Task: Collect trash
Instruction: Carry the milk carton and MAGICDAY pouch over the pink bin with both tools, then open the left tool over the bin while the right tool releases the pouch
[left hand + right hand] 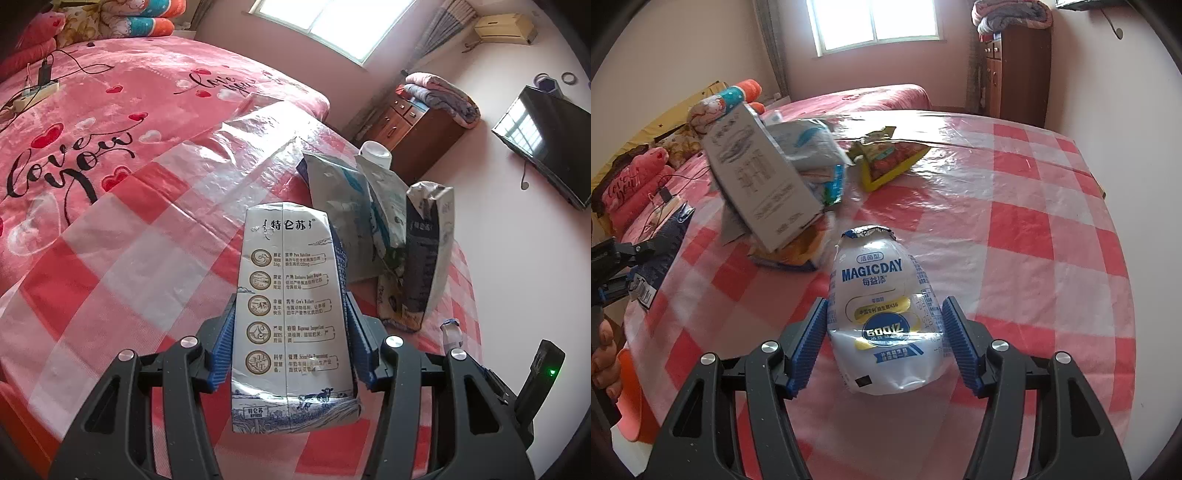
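My left gripper [290, 325] is shut on a white milk carton [291, 314] with brown round icons, held above the checked table. Behind it stand a crumpled carton with a white cap [354, 206] and a flattened carton [428, 254]. My right gripper [884, 332] is around a white MAGICDAY bottle [882, 317]; its pads sit at the bottle's sides with small gaps. In the right wrist view the pile of cartons [764, 177] lies at the left and a yellow snack wrapper [886, 155] lies beyond. The left gripper with its carton [653, 254] shows at the left edge.
The table has a red and white checked cloth [1034, 229] under clear plastic. A pink bed [110, 122] lies beside it, with a power strip [37, 92]. A wooden cabinet [1015, 62] stands by the wall, a TV [546, 144] hangs there. An orange object [631, 398] sits at the table's near left edge.
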Tool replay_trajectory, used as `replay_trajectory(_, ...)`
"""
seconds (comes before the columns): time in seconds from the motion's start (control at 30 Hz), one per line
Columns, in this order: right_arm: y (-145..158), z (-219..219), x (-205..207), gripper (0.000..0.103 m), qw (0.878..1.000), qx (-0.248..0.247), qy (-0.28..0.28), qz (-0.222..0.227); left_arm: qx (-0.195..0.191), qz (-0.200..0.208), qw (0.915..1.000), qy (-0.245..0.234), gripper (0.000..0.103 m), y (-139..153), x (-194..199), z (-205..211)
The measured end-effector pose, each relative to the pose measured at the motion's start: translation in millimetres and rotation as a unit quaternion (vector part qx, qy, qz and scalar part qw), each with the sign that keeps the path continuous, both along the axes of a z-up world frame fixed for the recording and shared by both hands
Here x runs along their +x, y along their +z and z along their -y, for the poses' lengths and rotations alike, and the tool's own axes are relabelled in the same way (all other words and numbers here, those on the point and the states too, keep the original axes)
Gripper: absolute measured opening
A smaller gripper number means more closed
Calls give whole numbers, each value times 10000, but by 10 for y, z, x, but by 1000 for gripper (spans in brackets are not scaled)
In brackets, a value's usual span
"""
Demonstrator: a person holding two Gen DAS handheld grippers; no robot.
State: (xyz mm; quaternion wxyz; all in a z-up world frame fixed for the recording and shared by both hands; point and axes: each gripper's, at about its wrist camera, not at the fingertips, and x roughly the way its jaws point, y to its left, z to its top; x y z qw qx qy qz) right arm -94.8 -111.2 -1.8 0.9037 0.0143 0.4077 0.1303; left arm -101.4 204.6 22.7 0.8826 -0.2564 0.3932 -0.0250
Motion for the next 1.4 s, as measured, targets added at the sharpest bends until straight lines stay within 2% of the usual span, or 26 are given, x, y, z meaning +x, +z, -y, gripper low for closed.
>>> replay_trajectory(0.33,96,-236,-331,64,9989,227,401,21,-62,153,9998,-139,55,78,-399,-60)
replay_trajectory(0.57,200,-660,-557,64,9913,680,1113,-150,23,266,9996,-130,55,170,-769,-198)
replay_trajectory(0.7,280,-1026,-678,64,9820,869,1655,-289,141,310,9994,16,55,218,-1050,-364)
replay_trajectory(0.8,304,-1372,-788,64,9713,930,2150,-421,175,265,9993,173,55,208,-1314,-541)
replay_trajectory(1.0,322,-2174,-1120,64,9396,810,3266,-629,237,63,9971,718,55,83,-1932,-987)
replay_trajectory(1.23,243,-3068,-1545,64,8965,521,4346,-687,485,-522,9847,1588,55,-315,-2586,-1525)
replay_trajectory(1.33,112,-3367,-1682,64,8821,375,4637,-739,562,-769,9783,1841,55,-514,-2774,-1692)
replay_trajectory(1.4,41,-3491,-1741,64,8769,320,4731,-793,490,-930,9746,1975,55,-658,-2853,-1806)
